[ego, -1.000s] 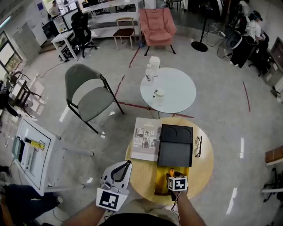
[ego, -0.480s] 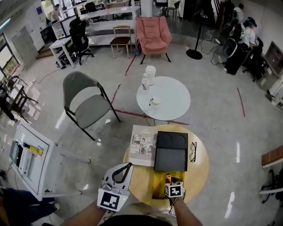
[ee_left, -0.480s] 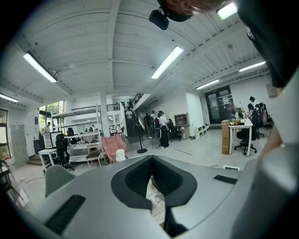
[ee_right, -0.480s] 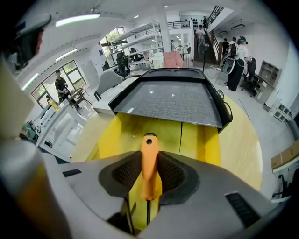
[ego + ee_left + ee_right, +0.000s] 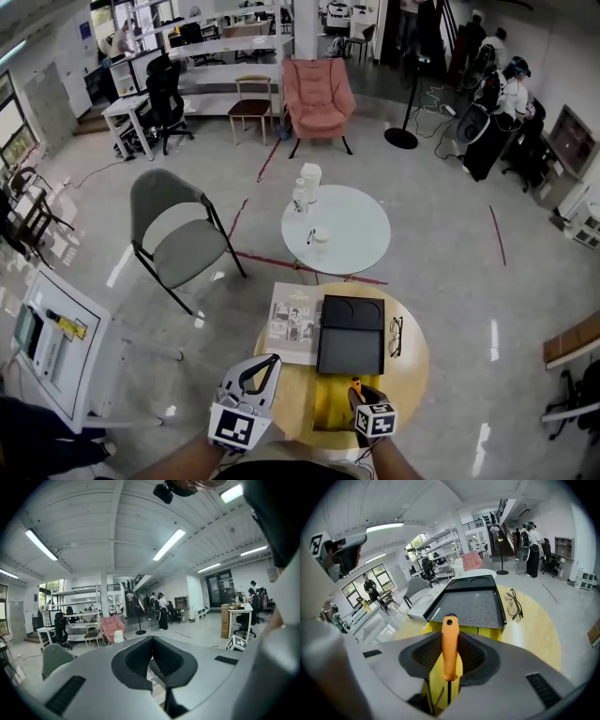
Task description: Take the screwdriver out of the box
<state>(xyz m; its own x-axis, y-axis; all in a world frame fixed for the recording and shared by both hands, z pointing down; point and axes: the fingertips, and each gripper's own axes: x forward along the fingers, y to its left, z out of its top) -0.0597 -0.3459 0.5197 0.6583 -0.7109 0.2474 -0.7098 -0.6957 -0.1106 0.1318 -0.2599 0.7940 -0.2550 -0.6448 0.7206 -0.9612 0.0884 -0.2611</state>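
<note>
An orange-handled screwdriver stands between the pads of my right gripper, its thin shaft hanging down toward the yellow box. The jaws have just been closing and now press on the handle. From the head view, the right gripper hovers over the open yellow box at the near edge of the round wooden table, the orange handle poking forward. The box's black lid lies open behind it. My left gripper hangs at the table's near left edge, shut and empty.
A magazine lies left of the lid and a pair of glasses lies to its right. Beyond stand a white round table with a bottle and cup, a grey chair, and a white cabinet at the left.
My right gripper has closed on the screwdriver's handle and risen out of the yellow box with it. The left gripper has stayed about where it was.
</note>
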